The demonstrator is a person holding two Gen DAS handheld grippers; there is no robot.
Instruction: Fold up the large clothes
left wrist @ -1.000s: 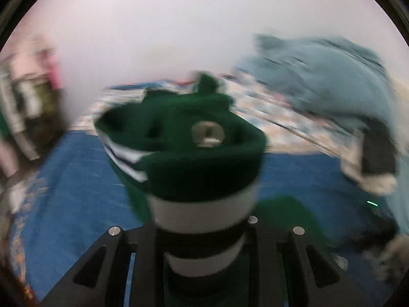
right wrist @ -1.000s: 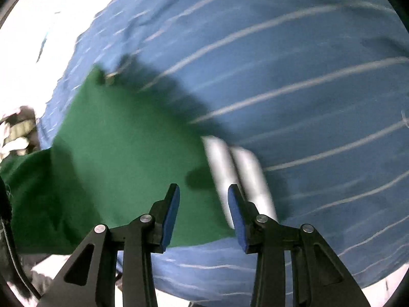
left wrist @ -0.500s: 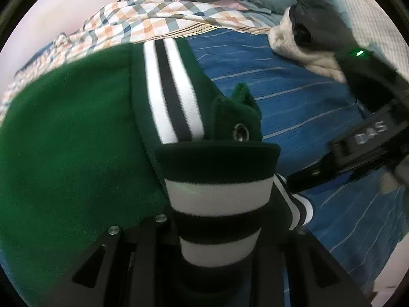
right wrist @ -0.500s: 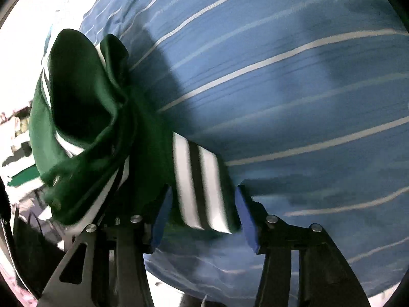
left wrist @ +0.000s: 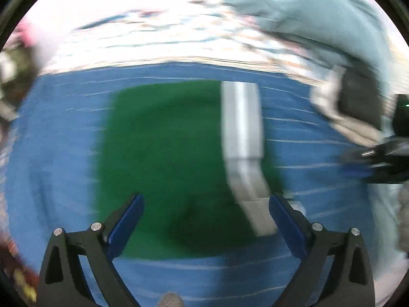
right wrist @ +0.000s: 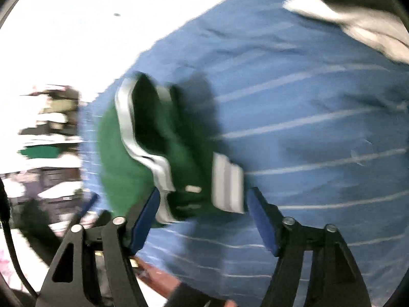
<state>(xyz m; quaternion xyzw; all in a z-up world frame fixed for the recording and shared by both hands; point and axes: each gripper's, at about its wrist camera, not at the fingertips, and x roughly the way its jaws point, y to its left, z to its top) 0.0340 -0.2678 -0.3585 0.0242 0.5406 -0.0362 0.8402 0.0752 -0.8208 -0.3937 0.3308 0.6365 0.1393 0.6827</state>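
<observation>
Half a second earlier the left gripper (left wrist: pixel 205 213) had been clamped on the striped cuff of the green garment (left wrist: pixel 163 158); that cuff had since dropped out, and its jaws were opening wide with nothing pressed between the blue pads. Just past the tips the garment lay flat on the blue striped sheet (left wrist: pixel 51 168), its grey-and-white ribbed band (left wrist: pixel 242 138) running from about 1 o'clock down toward 5 o'clock. At 3 o'clock the dark body of the right gripper (left wrist: pixel 388 158) showed, blurred. Farther off, at 1 o'clock, a pale teal quilt (left wrist: pixel 319 18) was heaped. In the right wrist view the right gripper (right wrist: pixel 203 206) was also opening, pads apart from the cloth; the garment (right wrist: pixel 120 163) sat bunched just ahead at 10 o'clock, striped cuff (right wrist: pixel 227 184) loose between the tips.
</observation>
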